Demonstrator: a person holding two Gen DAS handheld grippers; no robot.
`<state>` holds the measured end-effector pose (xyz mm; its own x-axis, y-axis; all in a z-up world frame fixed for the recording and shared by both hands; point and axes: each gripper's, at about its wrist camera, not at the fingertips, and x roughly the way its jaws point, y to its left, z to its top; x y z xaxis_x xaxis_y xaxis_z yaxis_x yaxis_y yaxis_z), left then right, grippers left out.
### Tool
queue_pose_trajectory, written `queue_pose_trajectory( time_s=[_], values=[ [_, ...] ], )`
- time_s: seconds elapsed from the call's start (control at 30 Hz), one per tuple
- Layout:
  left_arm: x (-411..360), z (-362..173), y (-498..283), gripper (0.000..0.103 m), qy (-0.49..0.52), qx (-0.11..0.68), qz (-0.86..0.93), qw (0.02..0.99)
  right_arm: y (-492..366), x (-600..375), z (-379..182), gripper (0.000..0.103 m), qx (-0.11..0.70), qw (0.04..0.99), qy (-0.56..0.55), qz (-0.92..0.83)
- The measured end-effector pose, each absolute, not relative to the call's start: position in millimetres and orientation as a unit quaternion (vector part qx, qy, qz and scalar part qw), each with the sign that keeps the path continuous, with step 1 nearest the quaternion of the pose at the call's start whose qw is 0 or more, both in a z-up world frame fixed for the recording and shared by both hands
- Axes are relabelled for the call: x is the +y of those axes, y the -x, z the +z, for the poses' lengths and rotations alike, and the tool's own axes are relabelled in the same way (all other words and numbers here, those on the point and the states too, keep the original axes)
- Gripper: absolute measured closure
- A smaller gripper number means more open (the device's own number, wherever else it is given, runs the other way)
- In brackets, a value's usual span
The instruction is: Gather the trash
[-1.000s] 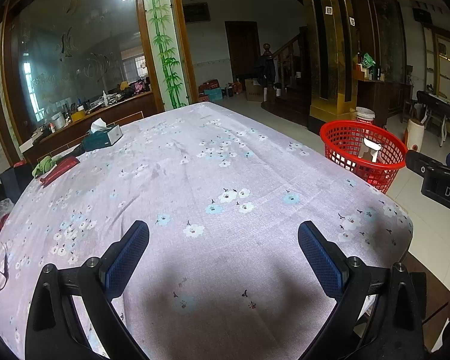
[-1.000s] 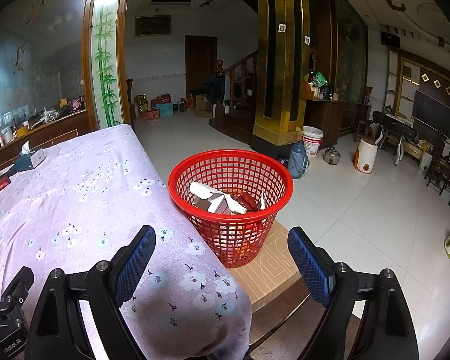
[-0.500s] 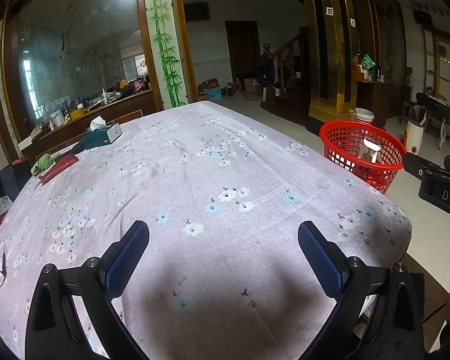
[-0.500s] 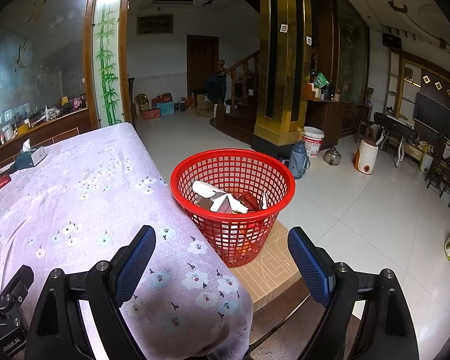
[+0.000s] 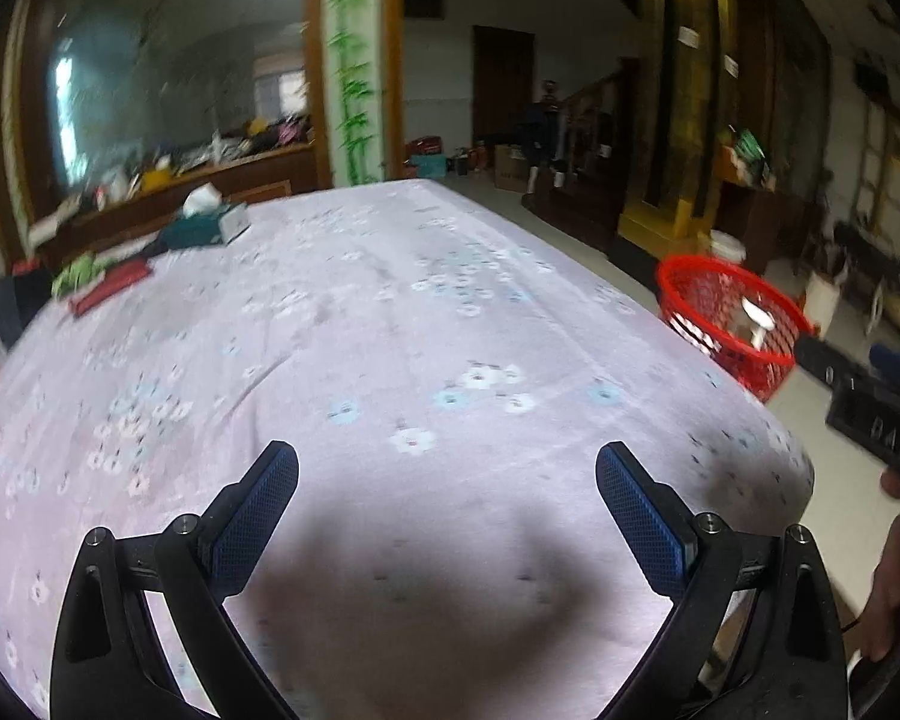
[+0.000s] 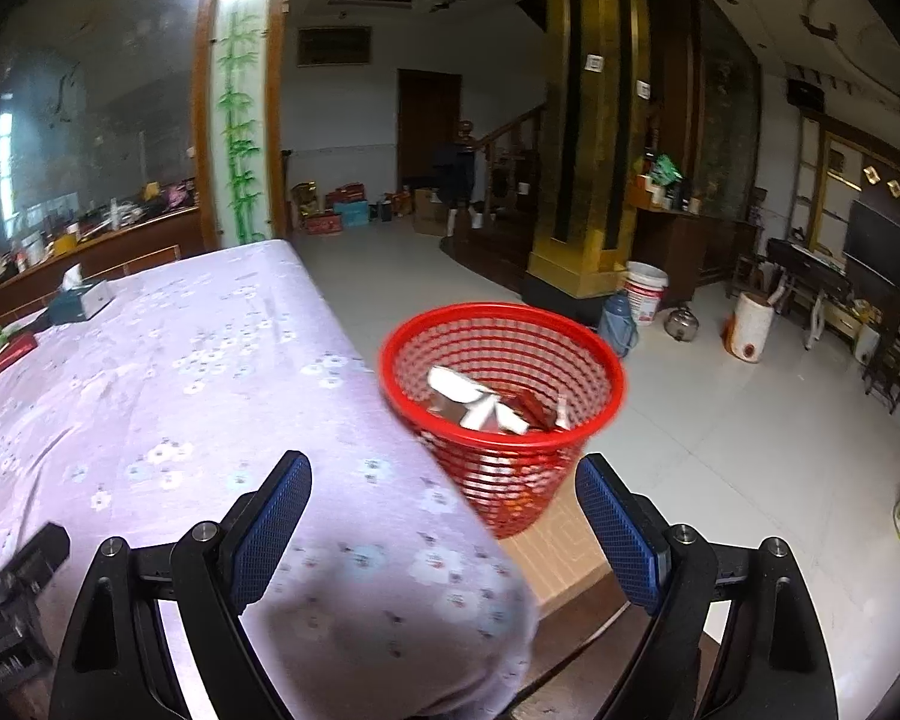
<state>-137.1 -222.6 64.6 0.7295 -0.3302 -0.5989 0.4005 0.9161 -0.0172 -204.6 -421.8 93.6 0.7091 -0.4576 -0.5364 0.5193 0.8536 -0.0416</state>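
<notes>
In the left wrist view, we hold the left gripper (image 5: 447, 483) above the near part of a table draped in a lilac floral cloth (image 5: 390, 312). Its blue pads (image 5: 258, 516) stand wide apart with nothing between them, and a dark shadow lies on the cloth just beneath. At the far left edge of the table we see a teal tissue box (image 5: 207, 222), and nearer the corner a flat red item (image 5: 111, 288) beside something green (image 5: 78, 269). The red basket (image 5: 729, 321) sits beyond the right edge of the table, with pale scraps inside. At the right border the black body of the right gripper (image 5: 870, 402) juts in, with part of a hand (image 5: 897, 570) below it. This view is blurred.

In the right wrist view, the right gripper (image 6: 444, 495) hangs over the table's near corner, its pads (image 6: 621, 534) likewise spread wide and empty. Straight ahead between them stands the basket (image 6: 504, 360), just beside the table on a low tan platform (image 6: 561, 546). The trash (image 6: 486, 405) lies in its bottom: white pieces and a dark red one. The tissue box (image 6: 81, 300) sits far off on the left of the cloth (image 6: 180, 396). On the tiled floor behind the basket we see a white bucket (image 6: 647, 291) and a blue jug (image 6: 619, 321) near a gold pillar (image 6: 588, 120).
</notes>
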Motion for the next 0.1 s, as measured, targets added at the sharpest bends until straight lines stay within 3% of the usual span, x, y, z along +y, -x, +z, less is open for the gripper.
queue_pose_trajectory(
  time_s=[0.1],
  values=[
    [-181.1, 67.6, 117.9, 0.004, -0.017, 0.337, -0.164, 0.927, 186.4, -404.0, 96.0, 0.010, 0.289, 0.929, -0.053, -0.223]
  ],
)
